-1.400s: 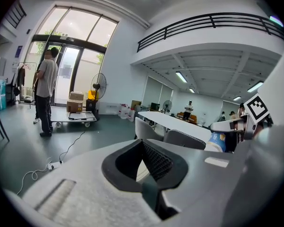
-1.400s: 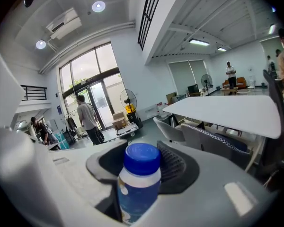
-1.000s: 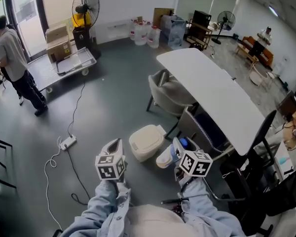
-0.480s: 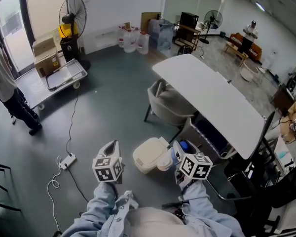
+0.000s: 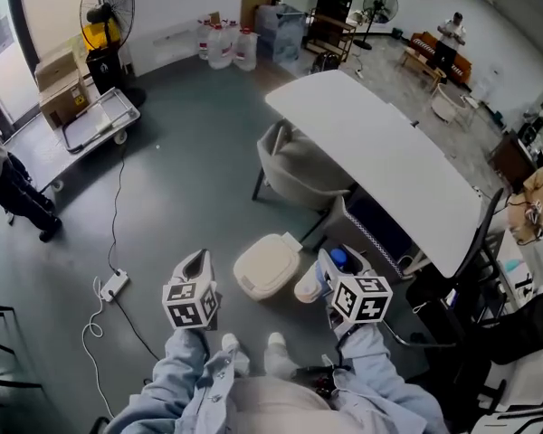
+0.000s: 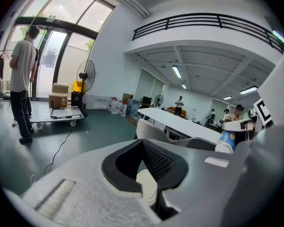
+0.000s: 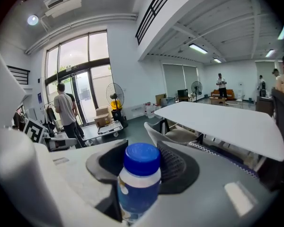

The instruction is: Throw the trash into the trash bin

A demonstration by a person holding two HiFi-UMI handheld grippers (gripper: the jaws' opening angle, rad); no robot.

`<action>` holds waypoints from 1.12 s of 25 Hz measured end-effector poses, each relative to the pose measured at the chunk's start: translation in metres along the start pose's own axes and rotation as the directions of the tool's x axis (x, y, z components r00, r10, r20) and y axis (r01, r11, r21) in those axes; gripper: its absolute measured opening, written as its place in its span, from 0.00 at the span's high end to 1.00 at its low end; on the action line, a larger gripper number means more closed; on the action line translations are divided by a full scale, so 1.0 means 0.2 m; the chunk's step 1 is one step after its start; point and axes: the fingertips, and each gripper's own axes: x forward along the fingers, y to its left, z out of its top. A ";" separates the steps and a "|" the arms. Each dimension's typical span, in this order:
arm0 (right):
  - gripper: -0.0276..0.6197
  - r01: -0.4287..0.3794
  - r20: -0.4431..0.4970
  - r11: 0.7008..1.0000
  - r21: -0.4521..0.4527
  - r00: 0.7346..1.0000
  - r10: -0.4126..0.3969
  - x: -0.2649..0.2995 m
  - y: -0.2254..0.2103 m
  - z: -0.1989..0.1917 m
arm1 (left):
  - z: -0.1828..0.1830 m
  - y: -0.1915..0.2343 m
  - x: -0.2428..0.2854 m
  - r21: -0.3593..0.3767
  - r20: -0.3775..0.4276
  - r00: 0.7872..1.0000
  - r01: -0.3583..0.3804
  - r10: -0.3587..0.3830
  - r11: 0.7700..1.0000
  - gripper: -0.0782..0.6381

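Observation:
A cream trash bin (image 5: 267, 267) with its lid down stands on the grey floor, just ahead of both grippers. My right gripper (image 5: 330, 269) is to its right, shut on a white bottle (image 7: 139, 183) with a blue cap (image 5: 338, 260) that stands upright between the jaws. To the left of the bin is my left gripper (image 5: 195, 265), with its jaws together and nothing in them. Through the hollow of the left gripper (image 6: 142, 143) a strip of the bin (image 6: 146, 186) shows.
A long white table (image 5: 389, 161) runs along the right with a grey chair (image 5: 299, 165) tucked under it and a black office chair (image 5: 462, 306) nearer. A power strip (image 5: 113, 285) and cable lie on the floor at the left. A cart (image 5: 86, 125) and a person's legs (image 5: 18, 193) are far left.
The whole view has slid forward, and the wearer's shoes now show at the bottom. Both grippers have travelled with it. The bottle stays in the right gripper.

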 end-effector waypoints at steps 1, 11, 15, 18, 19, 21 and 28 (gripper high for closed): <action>0.66 -0.003 -0.002 1.000 -0.003 1.000 0.003 0.02 -0.03 0.00 | -0.01 -0.02 0.02 0.004 -0.006 1.000 -0.001 0.001 1.000 0.88; 0.66 -0.067 -0.045 0.998 -0.021 0.997 0.066 0.17 -0.21 -0.02 | -0.10 -0.14 0.18 0.049 -0.076 0.997 -0.012 0.016 0.999 0.88; 0.66 -0.090 -0.071 0.996 -0.023 0.994 0.088 0.25 -0.27 -0.12 | -0.24 -0.14 0.25 0.050 -0.112 0.994 -0.013 0.018 0.999 0.88; 0.66 -0.101 -0.093 0.995 -0.005 0.991 0.100 0.32 -0.31 -0.24 | -0.39 -0.13 0.30 0.044 -0.163 0.986 -0.013 0.020 0.999 0.88; 0.66 -0.102 -0.102 0.995 0.004 0.990 0.102 0.34 -0.33 -0.28 | -0.44 -0.13 0.32 0.042 -0.180 0.984 -0.015 0.022 0.999 0.88; 0.66 -0.100 -0.121 0.995 0.018 0.988 0.101 0.39 -0.36 -0.38 | -0.54 -0.13 0.37 0.042 -0.207 0.978 -0.015 0.023 0.999 0.88; 0.66 -0.025 -0.187 0.998 0.064 0.982 0.036 0.53 -0.50 -0.77 | -0.93 -0.08 0.54 0.021 -0.280 0.960 -0.014 0.019 1.000 0.88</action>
